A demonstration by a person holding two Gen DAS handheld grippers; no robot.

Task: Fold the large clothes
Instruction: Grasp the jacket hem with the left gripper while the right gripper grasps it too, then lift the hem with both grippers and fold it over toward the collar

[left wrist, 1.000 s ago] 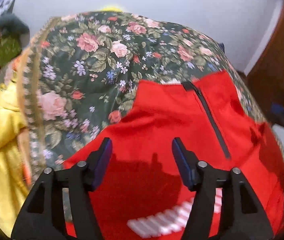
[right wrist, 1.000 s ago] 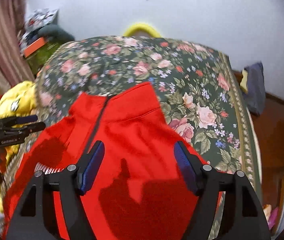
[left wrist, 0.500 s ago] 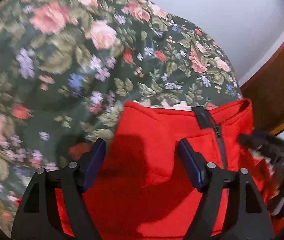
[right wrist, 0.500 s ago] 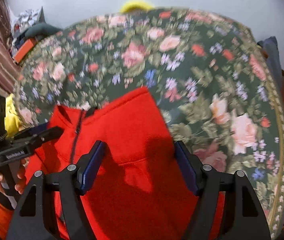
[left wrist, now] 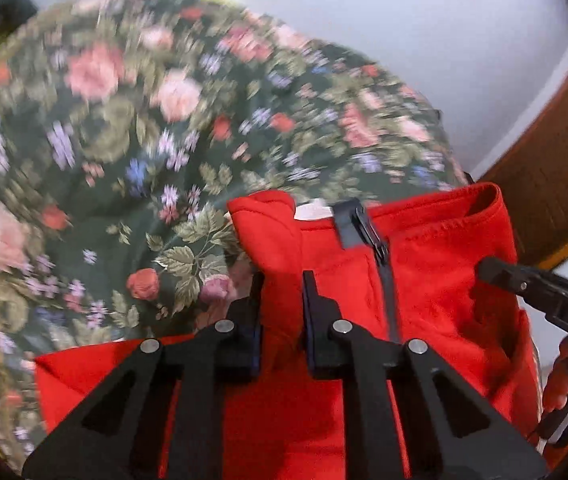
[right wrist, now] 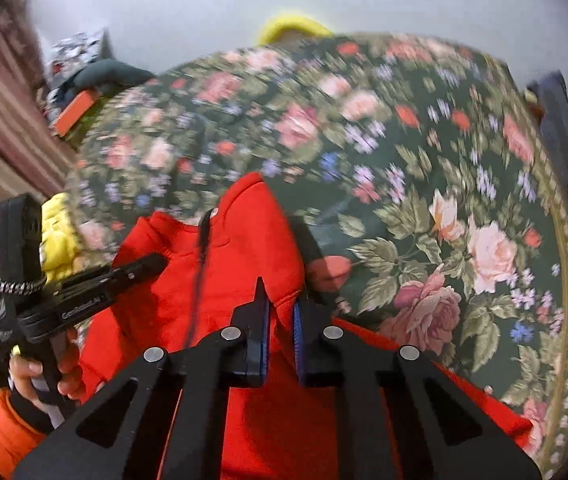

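Now both tools grip the red zip-neck top (left wrist: 436,280), which lies on the floral bedspread (left wrist: 131,140) in the lower middle of each frame. The left tool (left wrist: 281,280) has just been closing and clamps a ridge of fabric below the collar's left corner; the right tool (right wrist: 279,292) has just been closing too and pinches the shoulder edge at lower centre of its view. Both bites look shallow, near the fingertips, so a quick lift could let the cloth slip from one side. Uneven pulling could skew the zipper (left wrist: 384,276) line and crease the fold.
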